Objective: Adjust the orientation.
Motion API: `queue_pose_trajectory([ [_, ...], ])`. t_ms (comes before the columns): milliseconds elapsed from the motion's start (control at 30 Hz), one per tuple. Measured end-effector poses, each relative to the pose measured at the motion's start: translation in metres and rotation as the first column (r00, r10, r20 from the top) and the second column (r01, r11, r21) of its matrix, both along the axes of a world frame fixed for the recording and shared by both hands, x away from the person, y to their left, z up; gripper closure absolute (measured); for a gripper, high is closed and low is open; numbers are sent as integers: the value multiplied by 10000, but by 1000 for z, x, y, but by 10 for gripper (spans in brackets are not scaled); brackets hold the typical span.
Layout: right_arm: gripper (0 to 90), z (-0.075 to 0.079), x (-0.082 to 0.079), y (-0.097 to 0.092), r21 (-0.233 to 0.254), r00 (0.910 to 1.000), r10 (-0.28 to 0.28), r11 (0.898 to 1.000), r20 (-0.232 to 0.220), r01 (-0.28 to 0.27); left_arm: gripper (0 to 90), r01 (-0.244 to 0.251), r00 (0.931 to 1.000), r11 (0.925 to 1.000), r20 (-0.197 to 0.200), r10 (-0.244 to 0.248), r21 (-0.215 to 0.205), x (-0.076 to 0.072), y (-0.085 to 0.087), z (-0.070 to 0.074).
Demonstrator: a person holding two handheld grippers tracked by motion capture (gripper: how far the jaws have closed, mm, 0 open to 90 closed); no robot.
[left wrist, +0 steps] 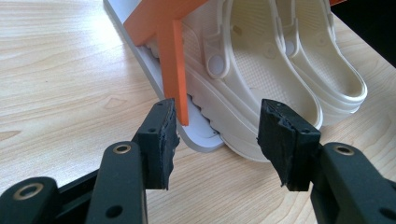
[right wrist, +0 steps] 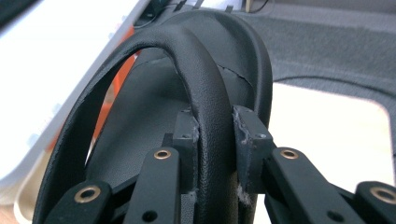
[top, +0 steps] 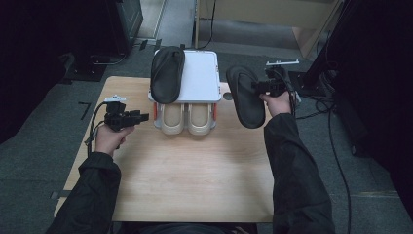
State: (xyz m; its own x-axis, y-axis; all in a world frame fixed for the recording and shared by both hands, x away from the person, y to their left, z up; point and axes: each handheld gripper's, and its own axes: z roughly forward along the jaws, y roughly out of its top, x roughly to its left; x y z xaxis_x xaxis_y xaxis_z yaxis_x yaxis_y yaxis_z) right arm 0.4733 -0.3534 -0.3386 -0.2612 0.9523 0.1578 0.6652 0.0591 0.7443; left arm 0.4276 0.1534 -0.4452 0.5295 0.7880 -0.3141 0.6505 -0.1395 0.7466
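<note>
A black slipper point(top: 243, 97) hangs in the air to the right of a small shoe rack point(top: 200, 78). My right gripper point(top: 260, 87) is shut on it. In the right gripper view the pads point(right wrist: 215, 135) pinch the slipper's curved strap point(right wrist: 205, 84). A second black slipper point(top: 167, 73) lies on the left half of the rack's white top shelf. Two cream clogs point(top: 186, 119) sit side by side on the lower level. My left gripper point(top: 143, 117) hovers left of the rack, open with nothing between its fingers point(left wrist: 217, 140). It points at the nearer clog point(left wrist: 252, 70) and an orange support point(left wrist: 175, 70).
The rack stands at the far middle of a wooden table point(top: 195, 175). The right half of its white shelf point(right wrist: 56, 60) is bare. Grey carpet, cables and dark equipment surround the table. A cable trails from the right gripper off the table's right side.
</note>
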Motion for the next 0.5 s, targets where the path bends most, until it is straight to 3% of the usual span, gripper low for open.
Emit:
queue_pose_trajectory([
  [233,734,28,13,13,-147,9998,71,9999,188,-68,470,48,10000,10000,-3,-48,-37,0,0,0],
  [500,734,45,25,37,-227,9987,351,9992,358,-343,470,23,10000,9999,8,-23,-123,0,1,1],
])
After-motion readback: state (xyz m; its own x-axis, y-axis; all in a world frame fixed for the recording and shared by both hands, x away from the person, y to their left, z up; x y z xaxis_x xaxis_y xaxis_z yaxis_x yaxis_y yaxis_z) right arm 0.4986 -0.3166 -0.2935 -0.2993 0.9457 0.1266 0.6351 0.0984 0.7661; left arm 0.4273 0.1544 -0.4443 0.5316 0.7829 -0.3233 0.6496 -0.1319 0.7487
